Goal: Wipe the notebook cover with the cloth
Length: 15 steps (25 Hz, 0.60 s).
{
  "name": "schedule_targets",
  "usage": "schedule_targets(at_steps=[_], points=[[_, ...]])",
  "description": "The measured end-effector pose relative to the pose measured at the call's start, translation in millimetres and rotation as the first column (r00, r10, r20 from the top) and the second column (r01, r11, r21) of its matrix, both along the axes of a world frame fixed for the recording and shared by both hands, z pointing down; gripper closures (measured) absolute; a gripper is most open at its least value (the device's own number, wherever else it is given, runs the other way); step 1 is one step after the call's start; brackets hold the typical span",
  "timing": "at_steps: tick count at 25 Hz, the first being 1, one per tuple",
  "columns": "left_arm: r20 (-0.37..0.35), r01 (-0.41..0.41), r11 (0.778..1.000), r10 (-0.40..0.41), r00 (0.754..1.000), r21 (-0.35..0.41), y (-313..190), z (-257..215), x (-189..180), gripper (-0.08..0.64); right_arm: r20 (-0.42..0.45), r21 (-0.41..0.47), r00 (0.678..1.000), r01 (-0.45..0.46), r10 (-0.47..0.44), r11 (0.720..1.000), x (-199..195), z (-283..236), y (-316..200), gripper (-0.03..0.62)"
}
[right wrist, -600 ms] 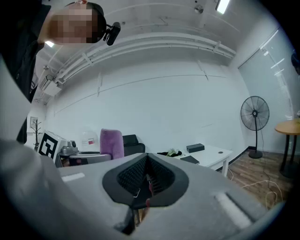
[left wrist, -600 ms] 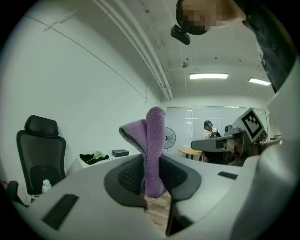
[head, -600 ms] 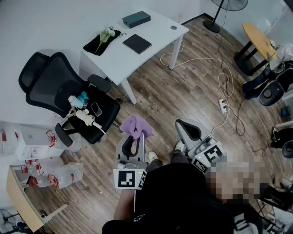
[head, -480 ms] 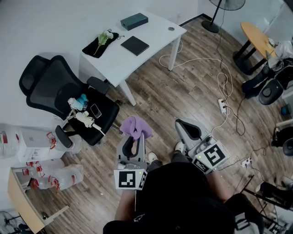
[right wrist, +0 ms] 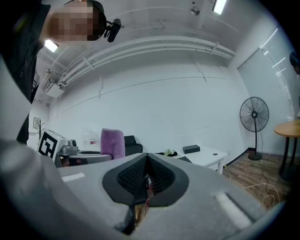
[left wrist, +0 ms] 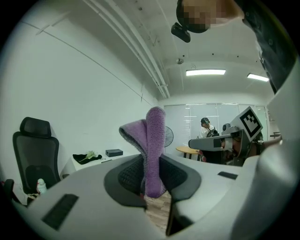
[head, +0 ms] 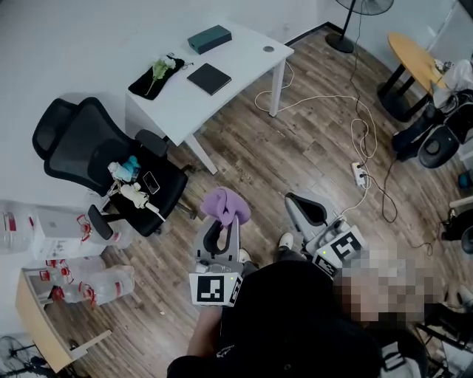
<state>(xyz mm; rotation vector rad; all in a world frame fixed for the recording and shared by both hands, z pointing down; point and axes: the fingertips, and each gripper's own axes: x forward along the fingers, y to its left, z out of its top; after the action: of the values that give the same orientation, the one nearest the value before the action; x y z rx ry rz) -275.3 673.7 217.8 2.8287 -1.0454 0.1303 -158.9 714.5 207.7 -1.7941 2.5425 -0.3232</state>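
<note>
Head view, counts first: two grippers, one cloth, one notebook, one desk, one office chair.

Left gripper (head: 221, 224) is nearest, held over the wood floor (head: 295, 148). Jaws are clamped on the purple cloth (head: 225, 205). Left gripper view confirms this: the cloth stands upright between the pads and folds over above the tips.

Right gripper (head: 303, 209) is just beside it on the right. Its pads are pressed together with nothing between them.

Next out, left of the grippers, is the black office chair (head: 89, 151) with small toys and a phone on the seat. A few clear water bottles (head: 96, 277) lie on the floor near it.

Farther on is the white desk (head: 244, 63). The notebook (head: 208, 78), with its dark cover, lies flat near the desk's middle. It is well apart from both grippers, ahead and slightly left of the cloth, and nothing touches it. Also on the desk: one dark teal box (head: 209, 39) beyond the notebook, and one black mat with flowers (head: 157, 74) to its left.

Far right: a white cable and power strip (head: 360, 172) on the floor, a round wooden table (head: 417, 63) and a fan (head: 362, 6).
</note>
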Motion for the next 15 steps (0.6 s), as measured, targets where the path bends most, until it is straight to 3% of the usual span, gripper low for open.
schedule_targets(at_steps=[7,15], points=[[0.021,0.029,1.000,-0.029,0.999,0.012,1,0,46,0.480,0.050,0.045,0.998,0.027,-0.029,0.999,46,-2,7,0.588],[0.001,0.065,0.998,-0.065,0.998,-0.022,2,8,88,0.480,0.018,0.043,1.000,0.014,-0.015,0.999,99,5,16,0.588]])
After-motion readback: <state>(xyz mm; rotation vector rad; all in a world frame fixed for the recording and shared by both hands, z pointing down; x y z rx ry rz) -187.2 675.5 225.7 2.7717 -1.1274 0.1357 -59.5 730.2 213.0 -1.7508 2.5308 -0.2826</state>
